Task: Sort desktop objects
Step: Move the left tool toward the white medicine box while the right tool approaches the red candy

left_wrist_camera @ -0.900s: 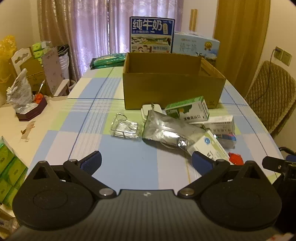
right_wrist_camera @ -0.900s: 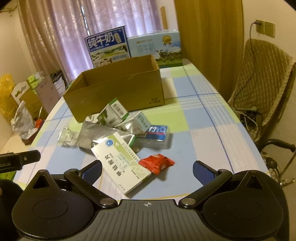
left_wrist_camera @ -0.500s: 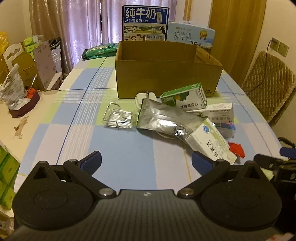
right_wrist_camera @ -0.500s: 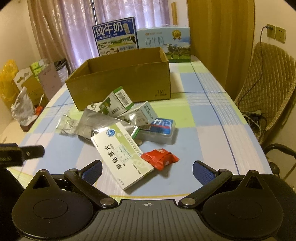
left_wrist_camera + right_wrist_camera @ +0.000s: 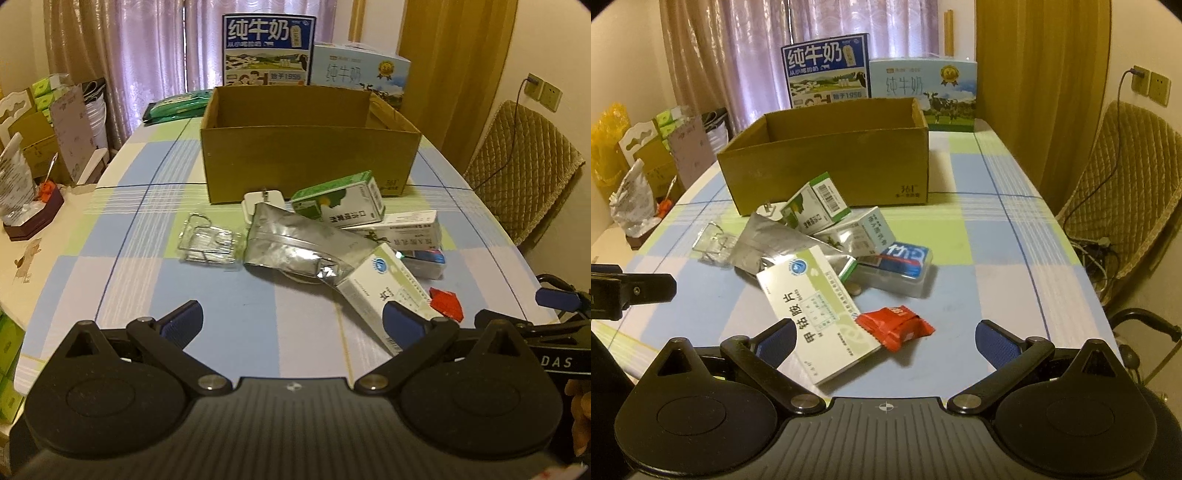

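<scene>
An open cardboard box [image 5: 310, 158] [image 5: 831, 166] stands mid-table. A heap lies in front of it: a silver foil pouch [image 5: 295, 243] [image 5: 768, 240], a green-and-white carton [image 5: 340, 203] [image 5: 816, 203], a white medicine box [image 5: 384, 291] [image 5: 816, 306], another white box [image 5: 402, 229] [image 5: 860, 230], a clear case with a blue label [image 5: 901, 266], a red sachet [image 5: 447, 302] [image 5: 894, 326], a wire clip [image 5: 207, 240] and a white charger [image 5: 262, 201]. My left gripper [image 5: 291, 321] is open, short of the heap. My right gripper [image 5: 886, 336] is open, with the red sachet between its fingers' lines.
Two milk cartons [image 5: 269, 51] [image 5: 923, 92] stand behind the box. A green packet [image 5: 177, 105] lies at the far left of the checked tablecloth [image 5: 129, 236]. A padded chair [image 5: 1126, 192] stands at the right. Boxes and bags [image 5: 635, 177] crowd the left side.
Both grippers have moved forward toward the heap, so the objects appear closer and larger. Nothing on the table has shifted; both stay open.
</scene>
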A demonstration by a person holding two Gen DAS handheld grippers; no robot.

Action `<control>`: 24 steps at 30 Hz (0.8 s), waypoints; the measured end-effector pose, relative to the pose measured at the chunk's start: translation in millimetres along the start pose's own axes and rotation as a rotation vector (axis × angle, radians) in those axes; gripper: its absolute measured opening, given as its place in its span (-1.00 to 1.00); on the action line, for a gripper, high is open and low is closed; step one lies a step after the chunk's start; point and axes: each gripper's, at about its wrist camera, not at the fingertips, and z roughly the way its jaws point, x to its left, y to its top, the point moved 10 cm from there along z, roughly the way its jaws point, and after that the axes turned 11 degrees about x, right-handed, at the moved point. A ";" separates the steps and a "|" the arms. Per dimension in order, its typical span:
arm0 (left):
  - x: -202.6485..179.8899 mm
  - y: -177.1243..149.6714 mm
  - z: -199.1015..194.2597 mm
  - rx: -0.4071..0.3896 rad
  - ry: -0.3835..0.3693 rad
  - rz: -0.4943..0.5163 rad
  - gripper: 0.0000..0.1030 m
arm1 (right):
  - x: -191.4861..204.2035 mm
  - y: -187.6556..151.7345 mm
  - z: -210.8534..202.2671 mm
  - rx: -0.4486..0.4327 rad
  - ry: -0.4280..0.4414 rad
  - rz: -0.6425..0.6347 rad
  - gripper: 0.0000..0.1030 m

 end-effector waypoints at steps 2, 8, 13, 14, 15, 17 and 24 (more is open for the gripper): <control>-5.8 0.8 2.0 0.003 -0.001 0.007 0.97 | -3.5 0.2 2.5 0.007 -0.003 -0.009 0.96; -27.6 1.4 14.4 0.026 -0.007 0.038 0.97 | -17.6 0.7 10.5 0.037 -0.007 -0.032 0.96; -41.1 1.0 27.1 0.052 -0.018 0.055 0.92 | -29.4 3.1 17.5 0.057 -0.006 -0.034 0.95; -43.7 0.9 29.9 0.058 -0.017 0.059 0.91 | -31.8 3.1 20.1 0.064 -0.006 -0.036 0.94; -46.3 0.3 34.2 0.069 -0.015 0.065 0.89 | -34.5 2.7 22.9 0.074 -0.005 -0.036 0.92; -52.5 -1.0 42.6 0.088 -0.014 0.076 0.88 | -39.5 1.8 28.8 0.096 0.000 -0.032 0.85; -78.7 -10.9 75.4 0.166 -0.042 0.137 0.75 | -55.3 2.9 42.4 0.146 0.019 0.012 0.76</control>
